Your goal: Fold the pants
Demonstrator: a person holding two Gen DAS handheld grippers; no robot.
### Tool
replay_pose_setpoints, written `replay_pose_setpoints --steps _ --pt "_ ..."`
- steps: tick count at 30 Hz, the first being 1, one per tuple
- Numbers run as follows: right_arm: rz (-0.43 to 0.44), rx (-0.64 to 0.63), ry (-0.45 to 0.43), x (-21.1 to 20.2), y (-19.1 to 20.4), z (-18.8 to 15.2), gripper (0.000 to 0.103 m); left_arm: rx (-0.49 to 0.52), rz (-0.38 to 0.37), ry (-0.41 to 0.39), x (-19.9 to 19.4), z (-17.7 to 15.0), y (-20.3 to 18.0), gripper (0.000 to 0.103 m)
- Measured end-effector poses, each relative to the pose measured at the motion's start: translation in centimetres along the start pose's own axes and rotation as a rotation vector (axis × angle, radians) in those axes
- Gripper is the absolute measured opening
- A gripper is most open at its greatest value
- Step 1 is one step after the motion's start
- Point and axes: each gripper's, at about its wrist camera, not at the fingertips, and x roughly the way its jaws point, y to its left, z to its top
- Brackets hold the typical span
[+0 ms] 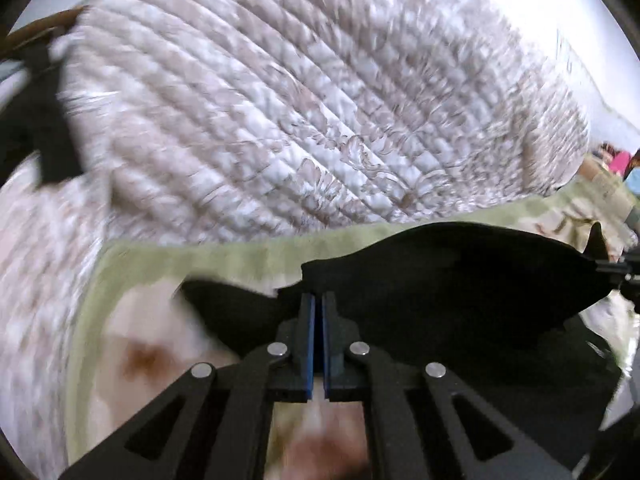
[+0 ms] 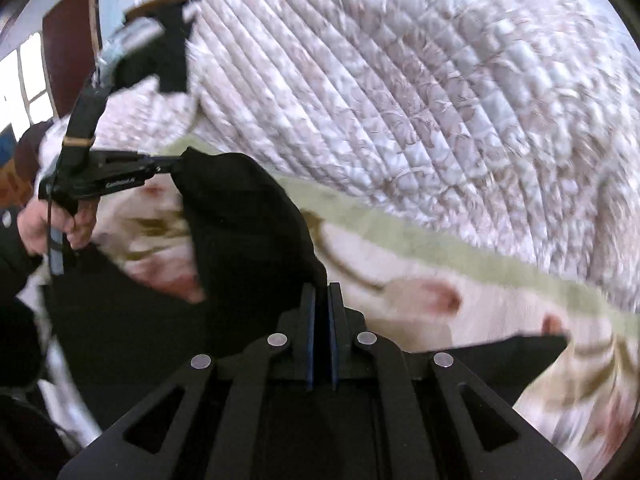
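The black pants (image 1: 460,280) hang stretched between my two grippers above the bed. My left gripper (image 1: 319,300) is shut on the pants' edge at its fingertips. In the right wrist view the pants (image 2: 248,232) run from my right gripper (image 2: 322,292), which is shut on them, up and left to the left gripper (image 2: 168,166), held by a hand (image 2: 52,224). A corner of the pants (image 2: 520,356) sticks out at the lower right.
A quilted white and beige bedspread (image 1: 300,100) covers the far part of the bed. A floral blanket with a green border (image 2: 440,256) lies under the pants. A dark cloth piece (image 2: 172,52) lies at the bedspread's far left edge.
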Motion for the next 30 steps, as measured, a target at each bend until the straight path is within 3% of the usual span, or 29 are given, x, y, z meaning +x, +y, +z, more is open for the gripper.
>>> replay_pose_setpoints --steps 5,7,9,11,13,15,16,17,22,25,30 --pt "0.039 0.152 0.023 -3.9 3.8 -7.8 0.004 -0.115 -0.031 0.030 -7.0 -8.1 0.3 0.004" --pt "0.067 0.231 0.093 -3.5 4.6 -11.1 0.005 -0.163 -0.038 0.099 -7.3 -12.0 0.3 0.005" --pt "0.073 0.296 0.168 -2.5 5.1 -14.2 0.008 -0.144 -0.013 0.181 -7.0 -15.1 -0.3 0.006" --pt "0.086 0.365 0.204 -2.0 5.0 -16.2 0.011 -0.138 0.009 0.206 -7.4 -16.5 -0.6 0.006" --pt "0.090 0.444 0.171 -2.9 4.8 -17.3 0.027 -0.183 0.000 0.195 -8.6 -16.9 0.0 0.008" --pt "0.106 0.497 0.114 -4.3 4.7 -17.8 0.040 -0.224 0.024 0.154 -9.9 -16.4 0.9 0.024" --pt "0.117 0.538 0.076 -5.0 4.5 -18.0 0.049 -0.232 0.034 0.135 -10.2 -16.0 1.1 0.041" --pt "0.121 0.566 0.057 -5.3 4.4 -18.4 0.051 -0.235 0.040 0.117 -10.4 -15.5 1.2 0.051" --pt "0.080 0.740 0.025 -5.0 2.8 -19.8 0.051 -0.154 0.066 0.127 -7.8 -13.0 -0.7 0.058" --pt "0.014 0.838 0.017 -5.0 1.8 -20.7 0.051 -0.123 0.137 0.199 -4.2 -12.1 -1.7 0.058" --pt "-0.057 0.911 -0.011 -5.8 0.2 -21.7 0.051 -0.122 0.164 0.270 0.4 -12.6 -1.7 0.058"
